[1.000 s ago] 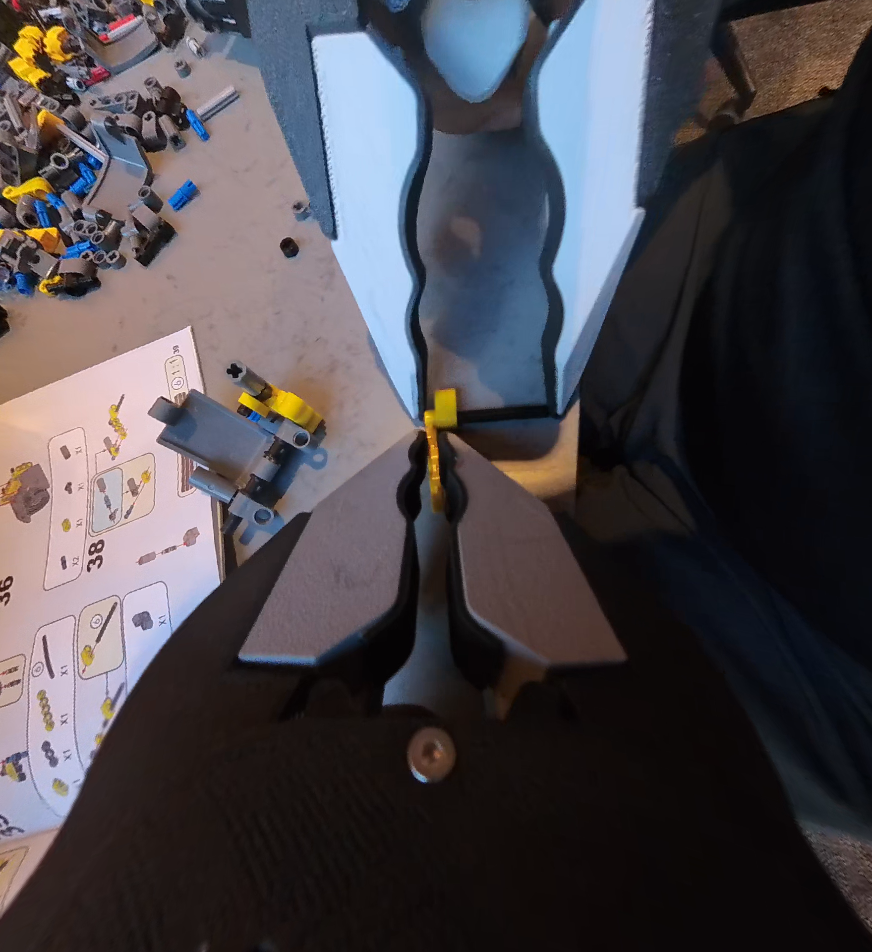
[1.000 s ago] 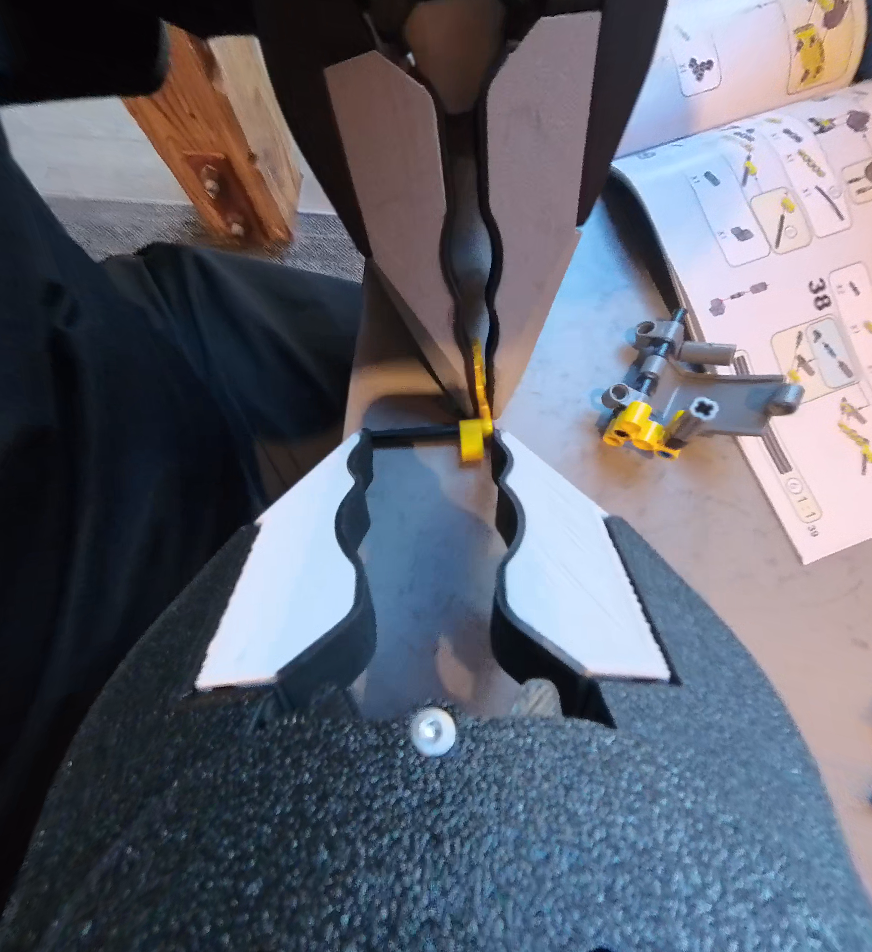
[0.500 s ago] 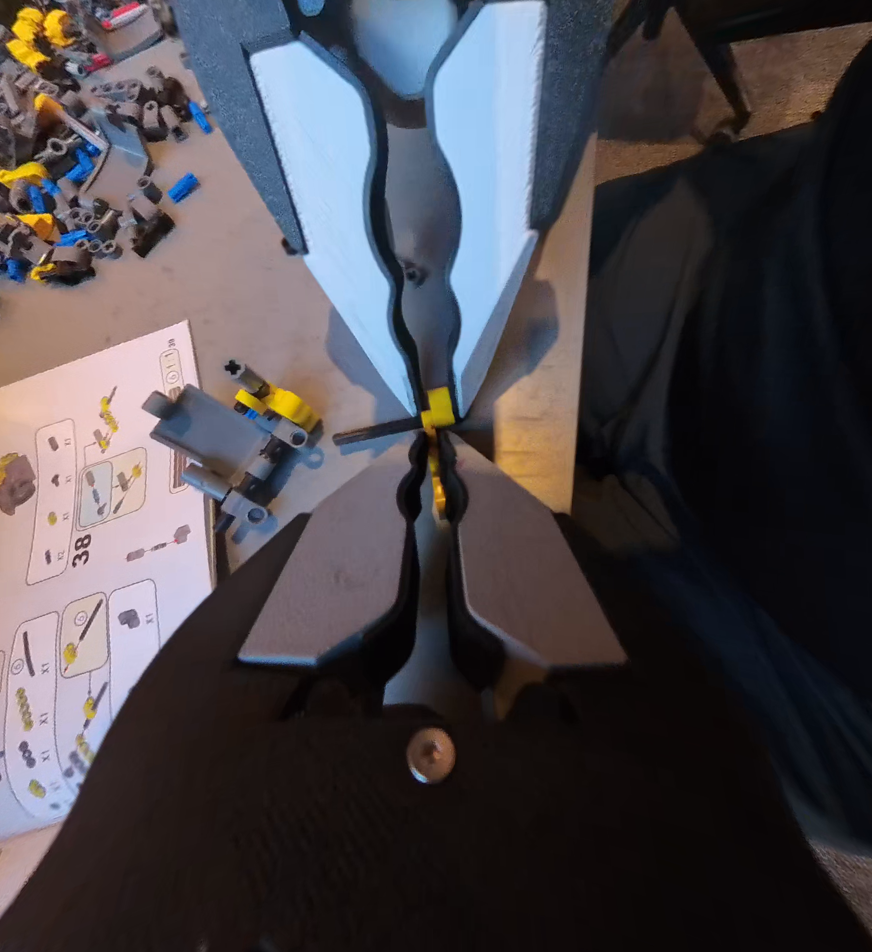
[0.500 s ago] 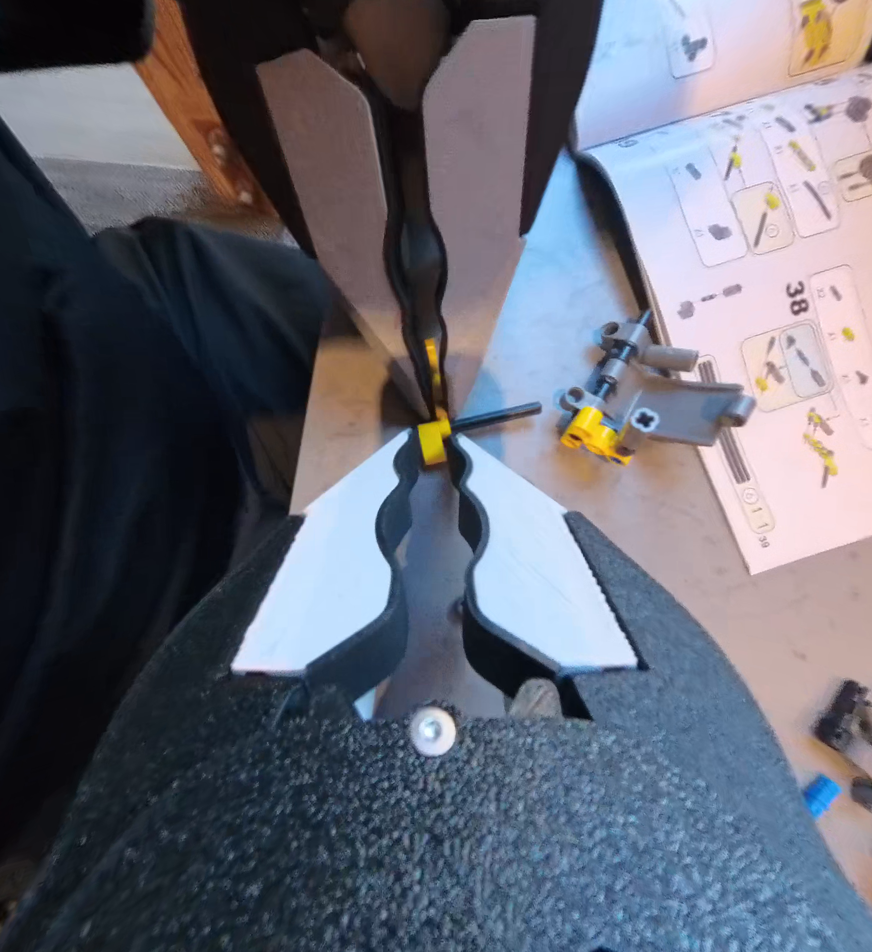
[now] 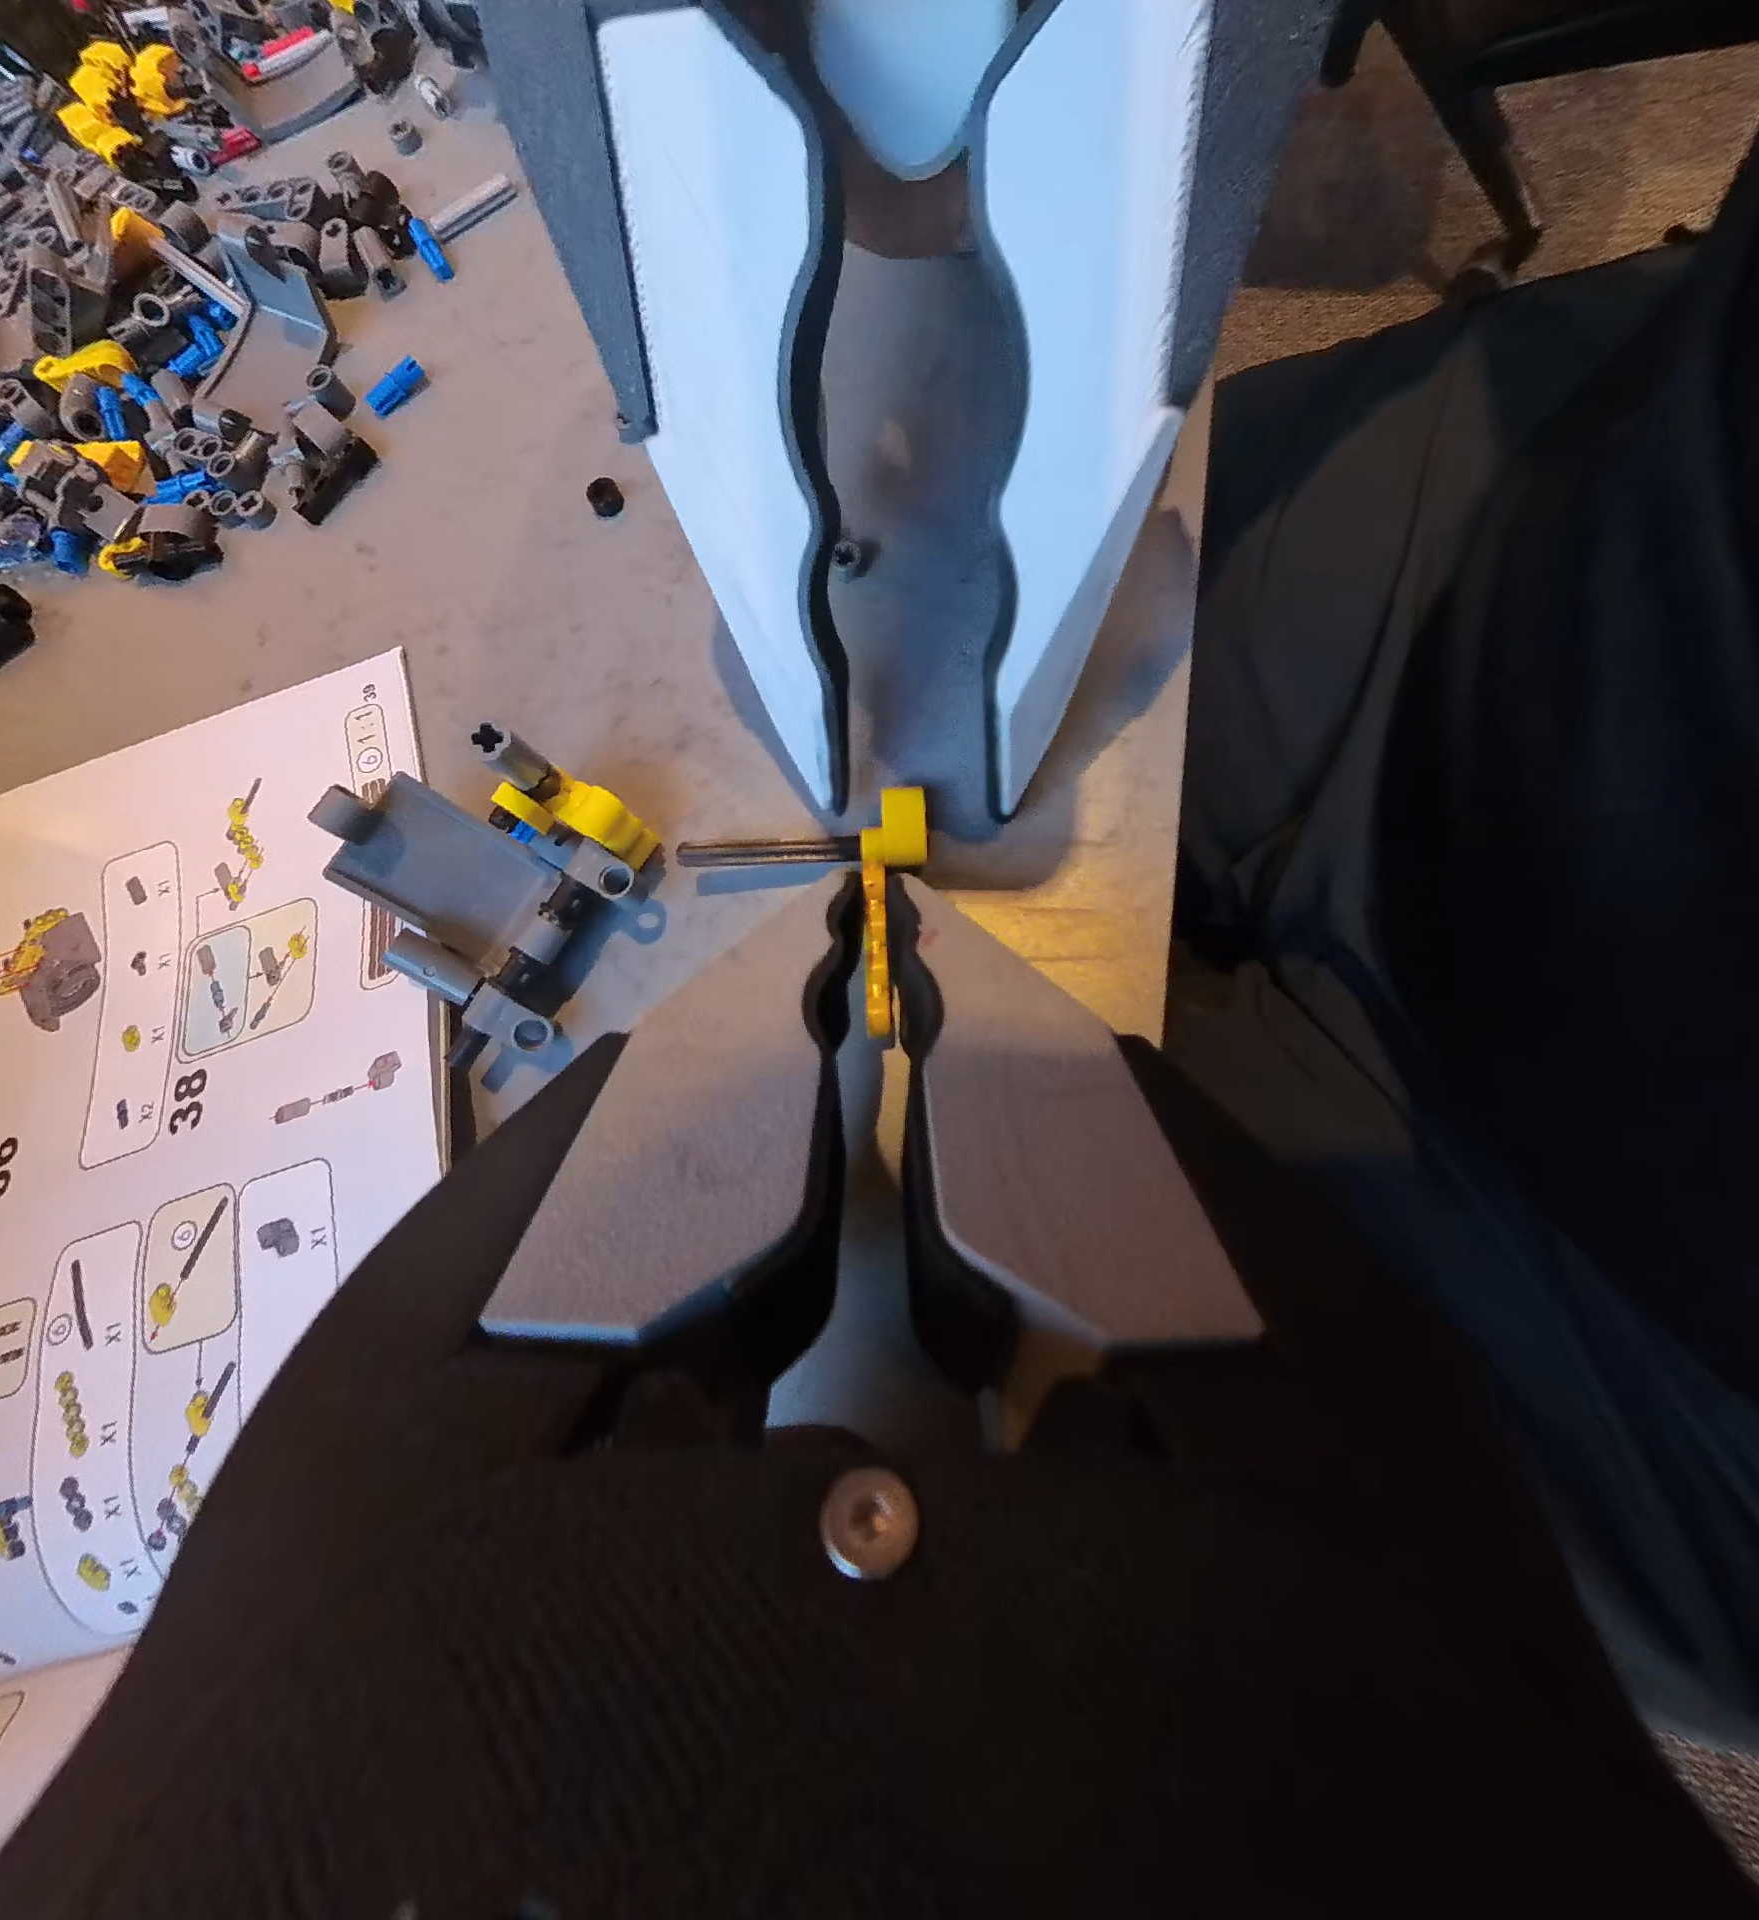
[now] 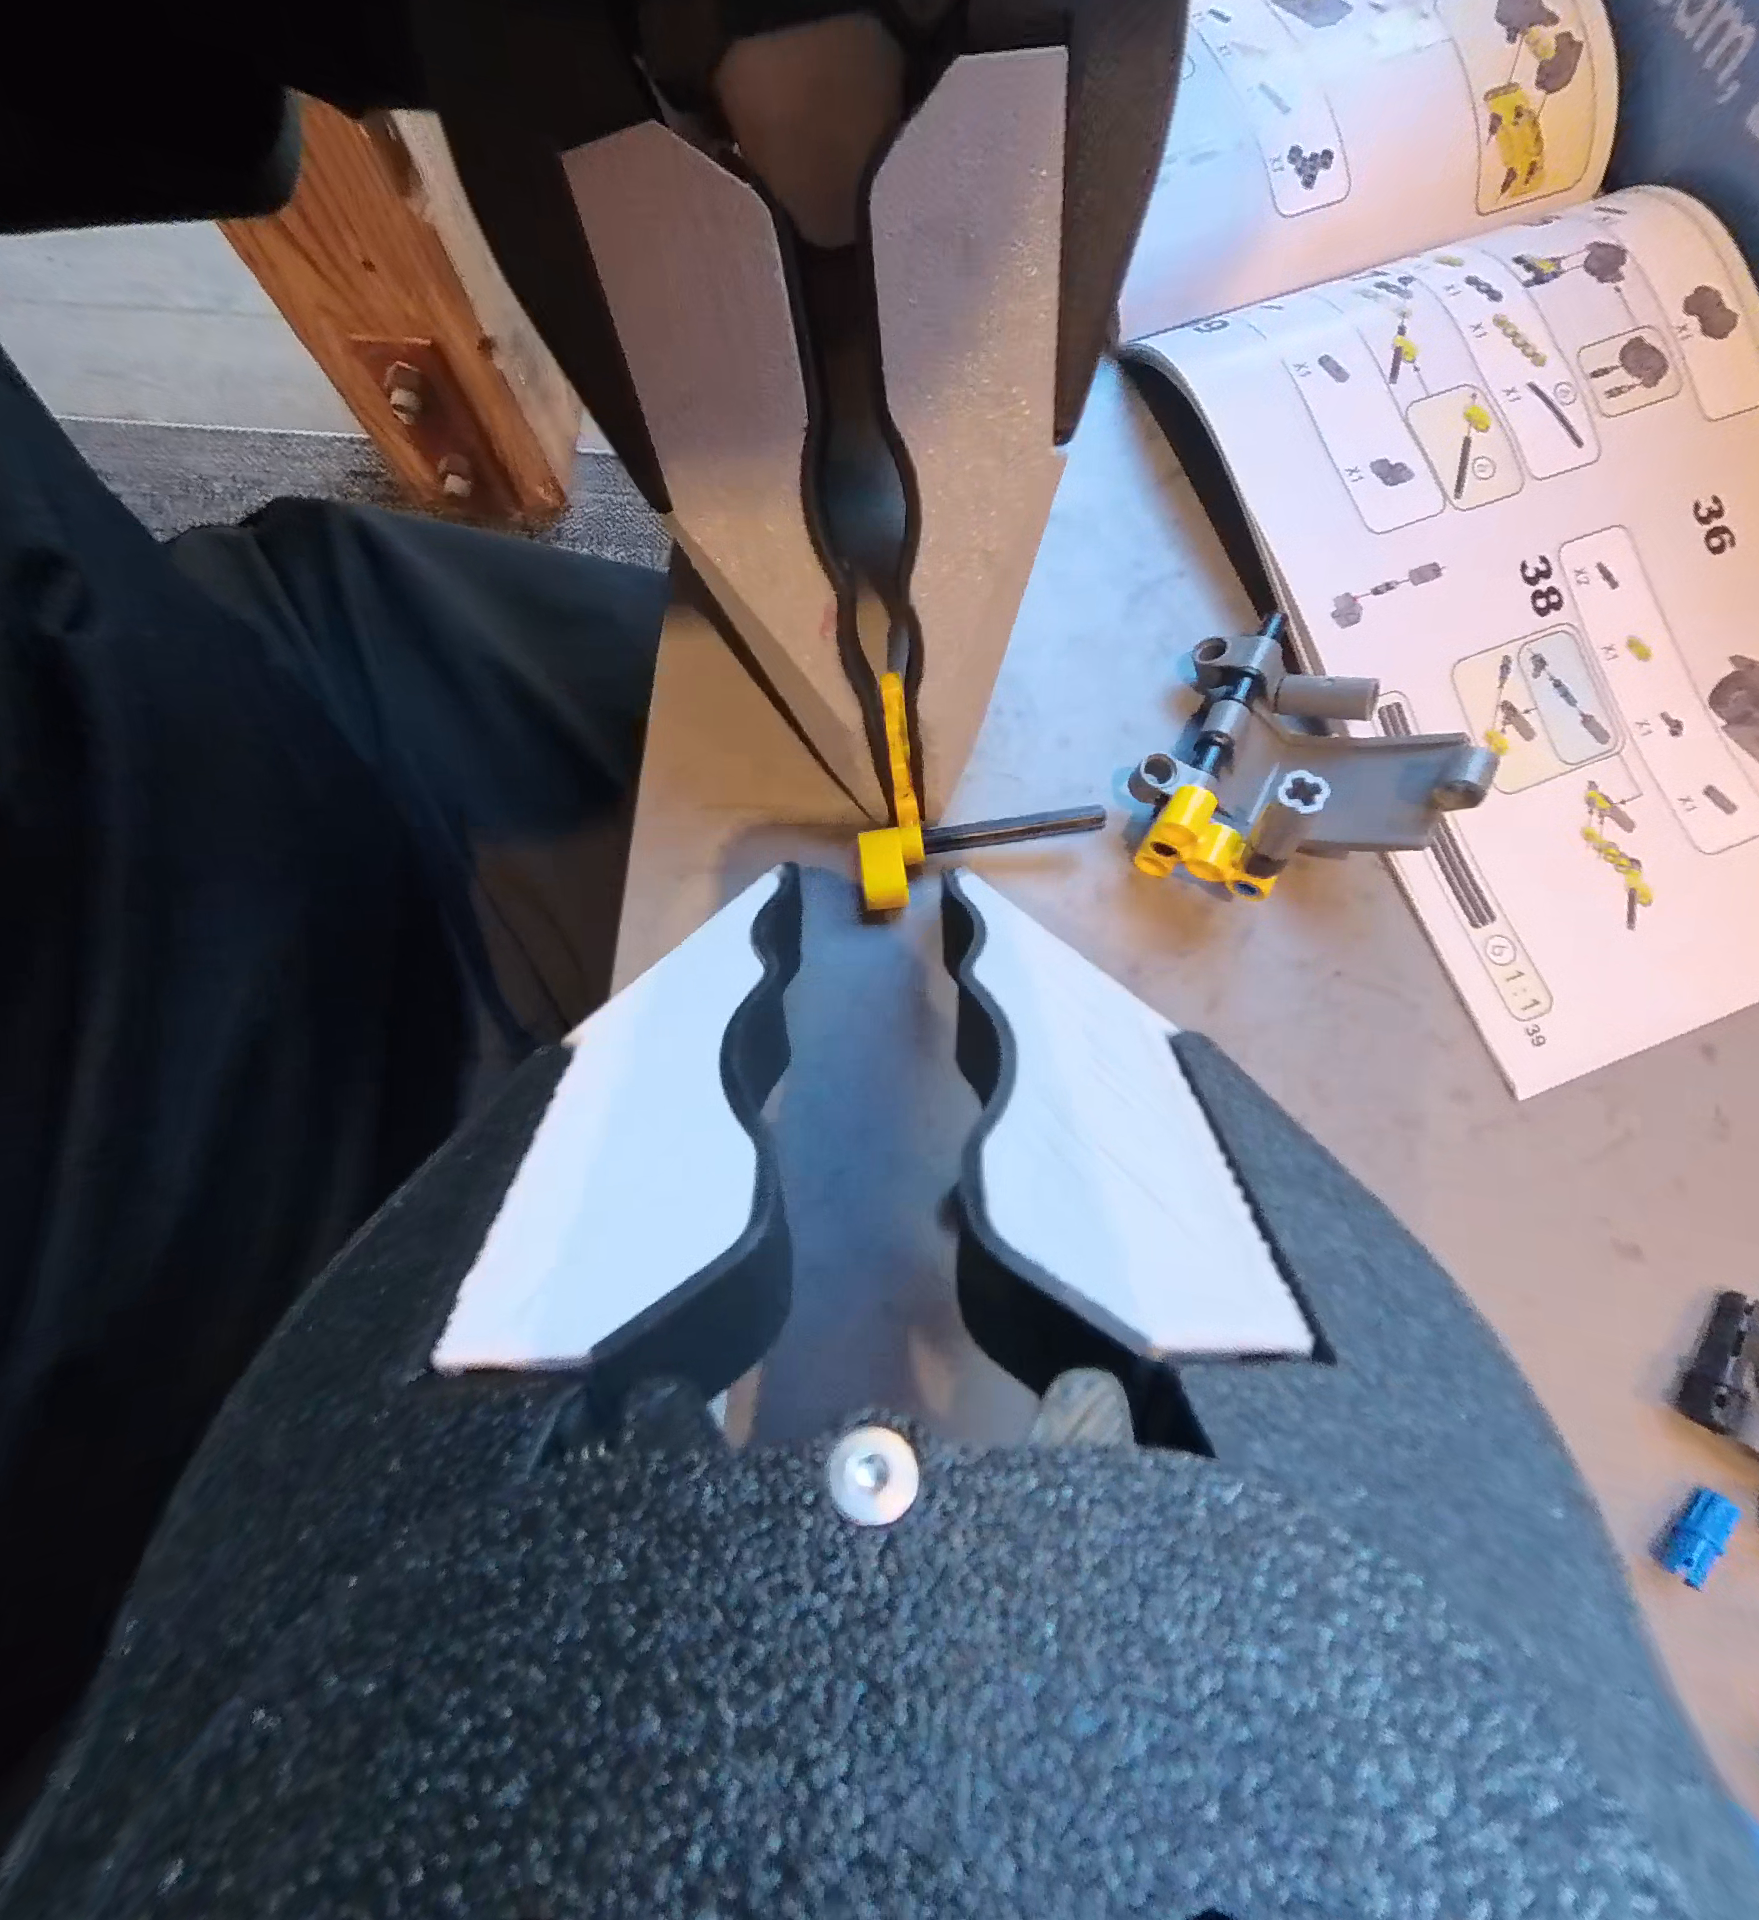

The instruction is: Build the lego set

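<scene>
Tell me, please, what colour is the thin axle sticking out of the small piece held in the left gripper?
Black; the axle shows best in the right wrist view.

yellow beam (image 5: pixel 877 961) | clamped upright in left gripper (image 5: pixel 873 904) | black axle (image 5: pixel 761 852) through yellow connector (image 5: pixel 901 828), level

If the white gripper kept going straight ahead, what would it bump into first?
Most likely the small yellow connector with the black axle, sitting just past the open right gripper. Right behind it is the left gripper, which pinches the yellow beam. How high each one sits is hard to judge.
</scene>
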Demonstrator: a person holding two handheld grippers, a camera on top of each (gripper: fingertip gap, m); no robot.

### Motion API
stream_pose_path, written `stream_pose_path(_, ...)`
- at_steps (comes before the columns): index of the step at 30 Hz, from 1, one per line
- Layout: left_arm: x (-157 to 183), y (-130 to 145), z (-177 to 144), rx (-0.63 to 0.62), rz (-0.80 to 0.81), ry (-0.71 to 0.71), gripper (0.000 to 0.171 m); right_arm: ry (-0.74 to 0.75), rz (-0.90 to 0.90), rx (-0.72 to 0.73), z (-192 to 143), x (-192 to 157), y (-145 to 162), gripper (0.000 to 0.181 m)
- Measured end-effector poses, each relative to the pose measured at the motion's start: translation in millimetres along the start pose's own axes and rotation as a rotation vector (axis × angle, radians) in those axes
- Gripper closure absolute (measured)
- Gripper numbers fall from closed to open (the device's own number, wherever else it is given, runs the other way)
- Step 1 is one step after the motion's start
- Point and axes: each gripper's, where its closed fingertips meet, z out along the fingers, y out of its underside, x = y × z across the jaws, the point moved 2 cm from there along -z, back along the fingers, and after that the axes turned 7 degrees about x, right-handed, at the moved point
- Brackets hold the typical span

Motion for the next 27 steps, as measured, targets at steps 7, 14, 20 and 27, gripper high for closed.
stream_pose_path(7, 0, 0, -1, 0.0, 0.022, -0.018, 0.168, 0.017, 0.073, 0.086, -5, 12, -9, 0.135)
stream_pose_path(14, 2, 2, -4, -0.004, 0.054, -0.051, 0.169, 0.015, 0.041, 0.044, 4, 15, -8, 0.125)
stream_pose_path(20, 4, 3, -6, -0.005, 0.084, -0.072, 0.169, 0.013, -0.01, 0.009, 10, 10, -6, 0.117)
stream_pose_path(27, 8, 4, -8, -0.003, 0.078, -0.06, 0.169, -0.024, -0.031, 0.005, 11, 6, -7, 0.116)
